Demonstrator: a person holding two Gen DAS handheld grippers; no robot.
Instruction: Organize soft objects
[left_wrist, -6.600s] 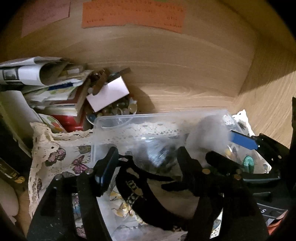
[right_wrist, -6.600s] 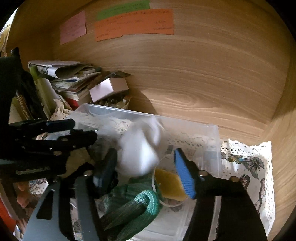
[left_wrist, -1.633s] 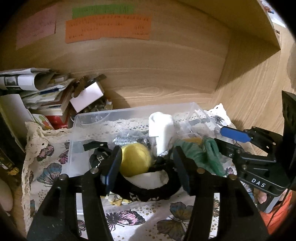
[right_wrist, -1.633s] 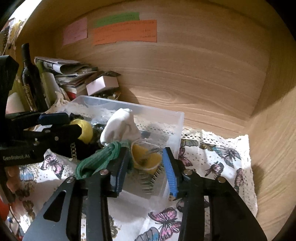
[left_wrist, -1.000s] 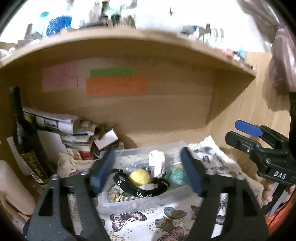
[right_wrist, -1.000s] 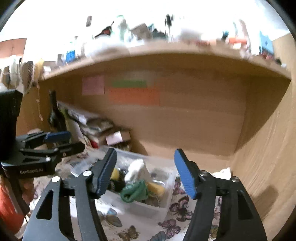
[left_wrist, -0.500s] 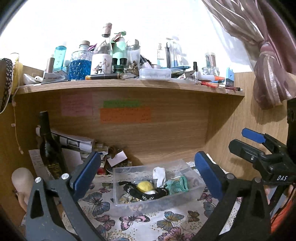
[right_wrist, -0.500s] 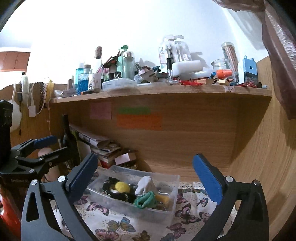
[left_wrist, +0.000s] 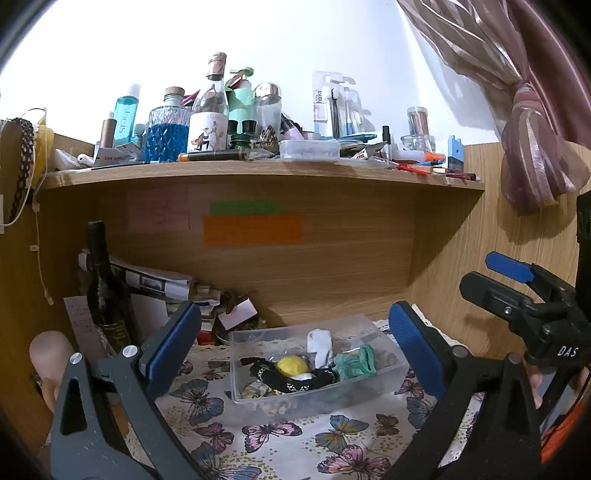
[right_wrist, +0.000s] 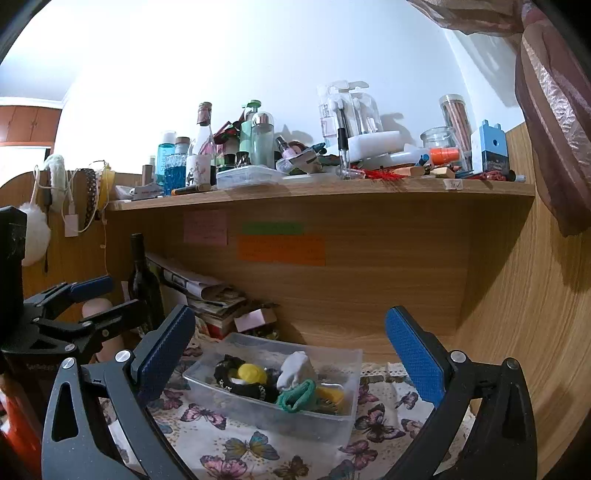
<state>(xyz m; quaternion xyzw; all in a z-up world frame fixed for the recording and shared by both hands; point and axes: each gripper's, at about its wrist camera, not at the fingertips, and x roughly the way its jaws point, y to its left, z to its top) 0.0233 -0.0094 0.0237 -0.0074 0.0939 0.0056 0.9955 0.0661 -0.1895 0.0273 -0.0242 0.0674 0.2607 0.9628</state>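
Note:
A clear plastic bin (left_wrist: 388, 376) stands on a butterfly-print cloth (left_wrist: 280, 432) in the desk alcove. It holds a yellow ball (left_wrist: 292, 366), a white cloth piece (left_wrist: 320, 343), a green band (left_wrist: 356, 365) and a black band (left_wrist: 295, 384). The bin also shows in the right wrist view (right_wrist: 295, 417). My left gripper (left_wrist: 295, 350) is wide open and empty, well back from the bin. My right gripper (right_wrist: 291, 350) is wide open and empty, also pulled back.
A dark bottle (left_wrist: 107, 295) and a stack of papers and books (left_wrist: 162, 284) stand left of the bin. A shelf (left_wrist: 258, 173) above is crowded with bottles and jars. Wooden walls close the alcove at the back and right. A curtain (left_wrist: 524, 129) hangs at the right.
Both grippers let go of the soft things in the bin, opened wide and drew back and up from it. The whole alcove and shelf came into view.

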